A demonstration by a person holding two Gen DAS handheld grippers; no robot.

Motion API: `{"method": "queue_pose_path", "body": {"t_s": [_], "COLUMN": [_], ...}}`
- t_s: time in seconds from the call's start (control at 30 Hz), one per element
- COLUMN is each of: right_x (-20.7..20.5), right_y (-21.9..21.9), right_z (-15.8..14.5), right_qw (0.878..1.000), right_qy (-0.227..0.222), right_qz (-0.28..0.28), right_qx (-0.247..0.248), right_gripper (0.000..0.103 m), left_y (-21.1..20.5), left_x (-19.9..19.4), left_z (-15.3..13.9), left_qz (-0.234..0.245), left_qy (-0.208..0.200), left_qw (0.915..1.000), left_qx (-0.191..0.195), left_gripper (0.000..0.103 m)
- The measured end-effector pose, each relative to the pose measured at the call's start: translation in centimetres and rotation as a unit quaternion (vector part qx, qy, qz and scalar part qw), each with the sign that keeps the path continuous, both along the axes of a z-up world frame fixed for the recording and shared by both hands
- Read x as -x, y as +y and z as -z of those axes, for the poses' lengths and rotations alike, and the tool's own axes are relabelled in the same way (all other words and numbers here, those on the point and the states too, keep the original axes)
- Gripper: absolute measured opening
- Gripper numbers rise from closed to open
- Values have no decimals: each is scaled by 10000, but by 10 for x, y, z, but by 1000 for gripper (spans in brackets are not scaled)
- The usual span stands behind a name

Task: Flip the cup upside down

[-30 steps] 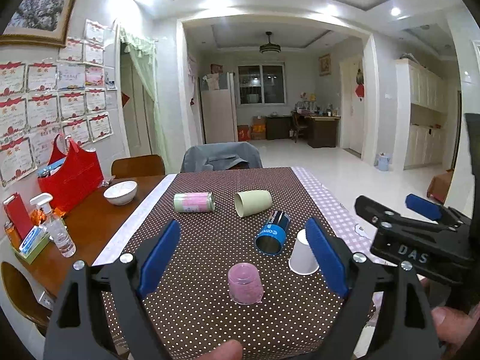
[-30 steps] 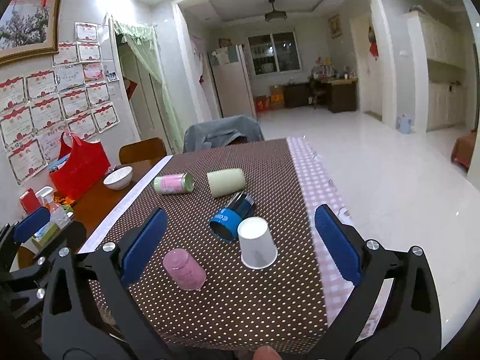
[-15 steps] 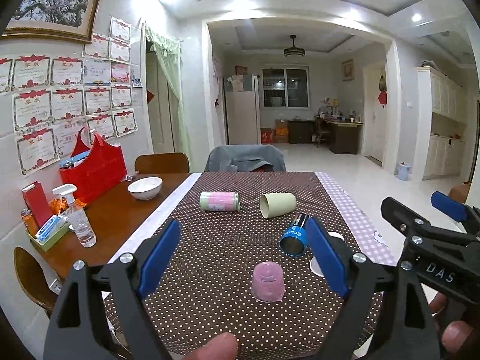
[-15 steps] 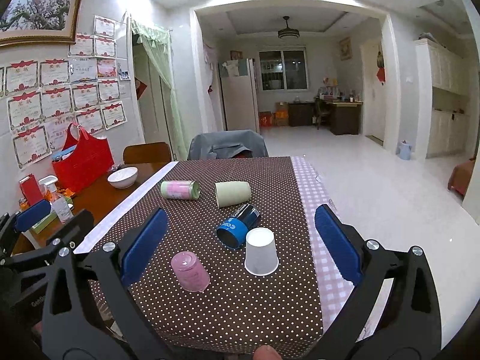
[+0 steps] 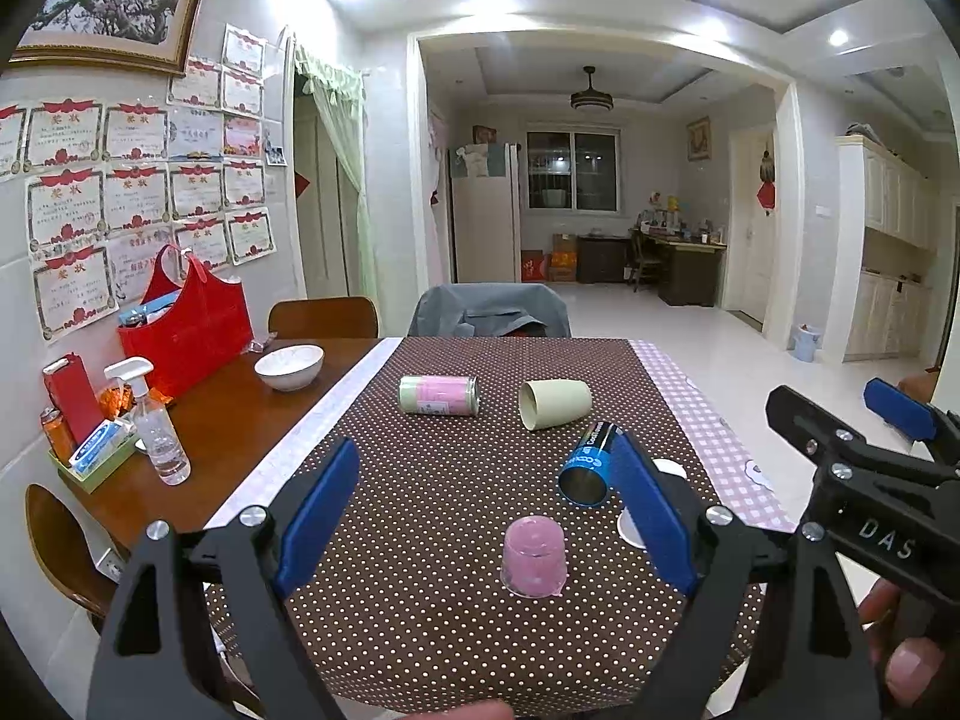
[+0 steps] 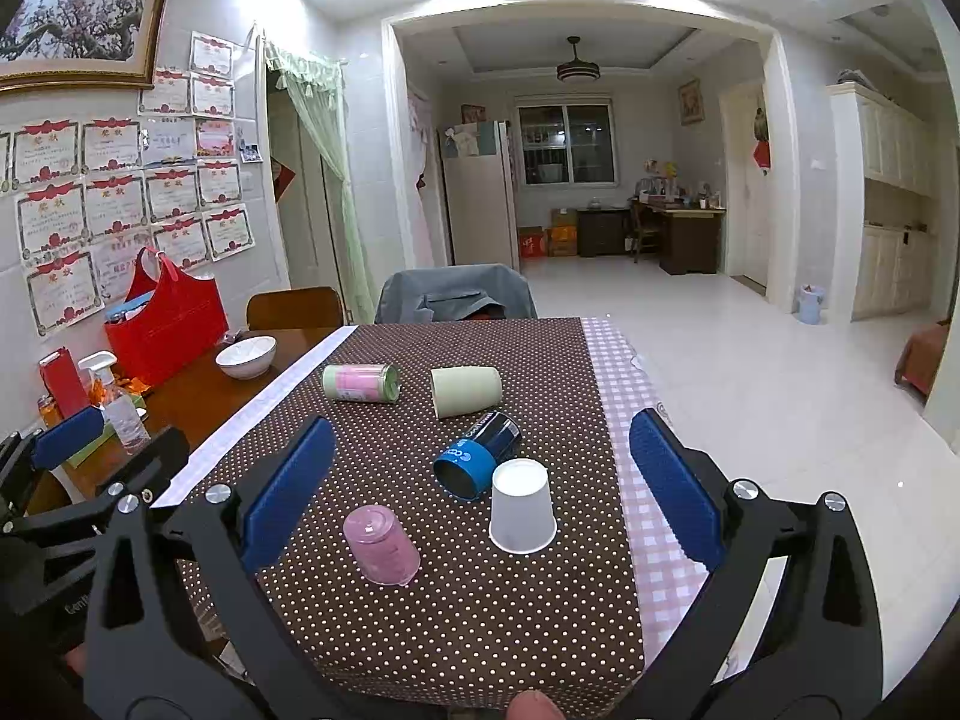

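Note:
A pink cup (image 5: 534,555) (image 6: 381,545) stands upside down on the dotted brown tablecloth (image 5: 432,516). A white paper cup (image 6: 521,513) also stands upside down, partly hidden behind my left finger in the left wrist view (image 5: 627,525). A blue cup (image 5: 588,471) (image 6: 477,456), a pale green cup (image 5: 555,402) (image 6: 465,390) and a pink-and-green cup (image 5: 438,395) (image 6: 360,383) lie on their sides farther back. My left gripper (image 5: 483,516) is open and empty above the near table edge. My right gripper (image 6: 480,486) is open and empty, also visible in the left wrist view (image 5: 852,438).
A white bowl (image 5: 289,366), red bag (image 5: 186,330), spray bottle (image 5: 153,426) and small boxes stand on the bare wood at left. A chair with a grey jacket (image 5: 489,312) stands at the far end. The table's right edge drops to white floor.
Both grippers have drawn back and risen, so the cups sit lower and farther off. Both stay open and no cup has moved.

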State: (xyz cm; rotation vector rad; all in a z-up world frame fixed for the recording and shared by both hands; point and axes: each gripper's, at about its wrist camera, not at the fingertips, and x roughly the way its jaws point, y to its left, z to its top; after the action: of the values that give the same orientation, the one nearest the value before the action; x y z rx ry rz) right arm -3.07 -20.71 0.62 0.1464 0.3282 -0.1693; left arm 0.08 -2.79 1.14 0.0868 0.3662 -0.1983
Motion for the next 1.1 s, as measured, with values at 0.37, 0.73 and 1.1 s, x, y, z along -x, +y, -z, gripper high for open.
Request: {"method": "queue_pose_path", "body": {"t_s": [0.37, 0.73, 1.1], "right_x": [-1, -1, 0], "right_y": [-1, -2, -1], "right_z": [-1, -2, -2], "right_qw": [10000, 10000, 10000], "right_qy": [36, 41, 33], "right_qz": [-11, -41, -53], "right_qx": [-16, -51, -53], "right_gripper": [97, 97, 97], "left_y": [-5, -3, -4], "left_x": [2, 2, 5], "left_z": [2, 1, 1], "left_qz": [78, 2, 5], "left_qy": [3, -33, -66], "left_qw": [10000, 10000, 9999], "left_qx": [-52, -77, -104], "left_gripper": [85, 85, 85]}}
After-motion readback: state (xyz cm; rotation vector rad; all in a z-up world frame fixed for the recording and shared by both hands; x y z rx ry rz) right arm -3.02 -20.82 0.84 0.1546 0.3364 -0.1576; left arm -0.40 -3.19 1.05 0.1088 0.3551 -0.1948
